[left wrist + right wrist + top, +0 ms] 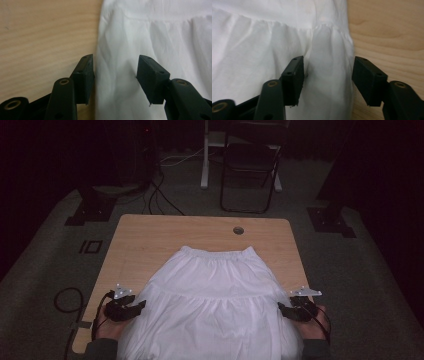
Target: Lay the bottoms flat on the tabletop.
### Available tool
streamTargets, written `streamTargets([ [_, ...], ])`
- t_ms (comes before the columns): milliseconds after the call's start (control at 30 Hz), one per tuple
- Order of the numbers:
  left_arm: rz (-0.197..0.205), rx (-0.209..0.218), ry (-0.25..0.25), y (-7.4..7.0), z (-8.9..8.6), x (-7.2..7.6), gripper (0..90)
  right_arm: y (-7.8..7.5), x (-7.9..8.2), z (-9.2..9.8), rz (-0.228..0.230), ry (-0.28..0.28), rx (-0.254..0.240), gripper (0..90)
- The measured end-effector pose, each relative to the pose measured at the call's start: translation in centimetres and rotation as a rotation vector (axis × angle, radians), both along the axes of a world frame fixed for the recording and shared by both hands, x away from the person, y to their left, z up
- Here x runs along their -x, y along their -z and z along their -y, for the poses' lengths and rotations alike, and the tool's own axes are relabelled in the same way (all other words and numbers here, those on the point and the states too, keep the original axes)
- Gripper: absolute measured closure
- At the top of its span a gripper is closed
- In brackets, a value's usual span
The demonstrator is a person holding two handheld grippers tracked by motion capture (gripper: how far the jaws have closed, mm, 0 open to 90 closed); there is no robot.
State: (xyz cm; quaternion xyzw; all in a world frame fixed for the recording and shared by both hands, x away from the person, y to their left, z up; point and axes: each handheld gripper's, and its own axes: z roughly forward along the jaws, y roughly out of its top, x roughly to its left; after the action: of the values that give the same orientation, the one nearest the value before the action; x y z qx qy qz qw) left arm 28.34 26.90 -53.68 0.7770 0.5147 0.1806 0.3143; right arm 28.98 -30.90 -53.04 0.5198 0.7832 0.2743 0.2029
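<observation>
A white skirt lies flat on the counter. The left tongs and right tongs both stand apart, each straddling a side edge of the cloth without pinching it.

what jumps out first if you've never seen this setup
A white tiered skirt lies spread on the wooden table, waistband at the far end. The left tongs and right tongs sit at its two side edges, both open astride the cloth. Behind the table stands a dark folding chair.

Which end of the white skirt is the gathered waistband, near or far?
The far one: the waistband is the narrow, ruched edge of the skirt toward the table's cable hole. The near end is the wide hem.
</observation>
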Motion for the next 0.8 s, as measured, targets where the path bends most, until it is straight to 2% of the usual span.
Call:
streamTargets([
  [67,0.005,-0.015,0.007,0.2,0.2,0.1,48.9,0.4,-0.4,0.0,-0.027,0.006,-0.003,49.9],
  [100,-0.005,-0.008,0.018,0.1,0.3,0.0,55.4,0.4,-0.5,-0.1,-0.032,-0.002,-0.019,57.7],
  [133,-0.015,-0.015,0.031,-0.1,0.4,0.0,67.9,0.3,-0.6,-0.2,-0.033,-0.015,-0.014,66.4],
  [167,-0.008,-0.022,0.039,-0.3,0.5,0.0,77.8,0.2,-0.7,-0.4,-0.034,-0.021,0.012,75.6],
  [200,0.001,0.002,0.051,-0.6,0.5,0.0,88.0,-0.1,-0.7,-0.5,-0.027,-0.018,0.036,81.1],
  [233,0.015,0.037,0.062,-1.0,0.4,0.0,89.1,-0.4,-0.8,-0.6,-0.011,-0.015,0.043,83.7],
  [300,0.056,0.029,0.049,-2.1,0.1,-0.2,89.6,-1.3,-0.9,-0.6,0.031,-0.002,0.042,85.1],
  [433,0.139,0.052,-0.014,-4.8,-1.3,-1.3,89.7,-3.7,-1.6,0.2,0.116,0.063,0.009,85.8],
  [533,0.180,0.067,-0.061,-6.3,-2.6,-2.5,89.7,-5.4,-2.5,0.4,0.166,0.083,0.001,86.0],
  [633,0.185,0.057,-0.104,-6.8,-3.3,-4.1,89.7,-6.2,-4.1,0.3,0.191,0.100,0.012,86.0],
  [700,0.172,0.046,-0.146,-6.5,-3.8,-5.2,89.7,-6.3,-5.3,0.3,0.193,0.120,0.010,86.0],
  [767,0.136,0.058,-0.189,-5.7,-4.5,-6.0,89.7,-6.1,-6.3,0.3,0.174,0.132,0.004,85.9],
  [800,0.101,0.056,-0.201,-5.0,-4.6,-6.4,89.6,-5.8,-6.7,0.2,0.143,0.124,0.004,85.7],
])
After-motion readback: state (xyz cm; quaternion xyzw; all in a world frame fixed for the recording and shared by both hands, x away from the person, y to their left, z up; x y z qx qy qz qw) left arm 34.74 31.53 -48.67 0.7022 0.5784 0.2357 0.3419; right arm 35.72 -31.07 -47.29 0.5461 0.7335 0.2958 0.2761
